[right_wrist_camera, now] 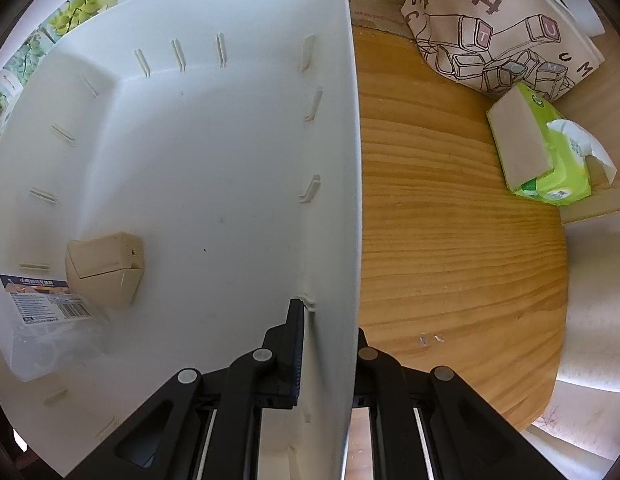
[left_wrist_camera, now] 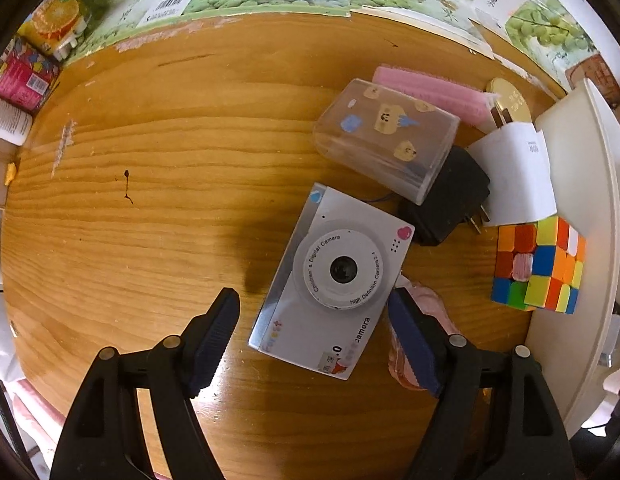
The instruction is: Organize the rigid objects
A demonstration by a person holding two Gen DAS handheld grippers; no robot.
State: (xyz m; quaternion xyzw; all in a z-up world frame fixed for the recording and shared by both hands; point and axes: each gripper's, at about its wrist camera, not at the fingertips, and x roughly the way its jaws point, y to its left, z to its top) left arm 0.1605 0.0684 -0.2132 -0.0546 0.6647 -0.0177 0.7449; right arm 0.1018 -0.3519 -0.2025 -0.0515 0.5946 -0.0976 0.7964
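Wooden table under all, fruit-print cartons along its far edge. White bin at the table's right, its wall pinched tight by the right gripper, with a beige box and a clear packet inside. Toy camera lying lens-up (tilted) between the wide left gripper pads, not pressed; beyond, clear case, black plug, cube.

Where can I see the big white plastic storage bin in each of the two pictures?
Left wrist view: the white plastic storage bin runs along the right edge, behind the multicoloured puzzle cube.
Right wrist view: it fills the left half; the right gripper is clamped on its wall.
Shared landmark: the round wooden table.
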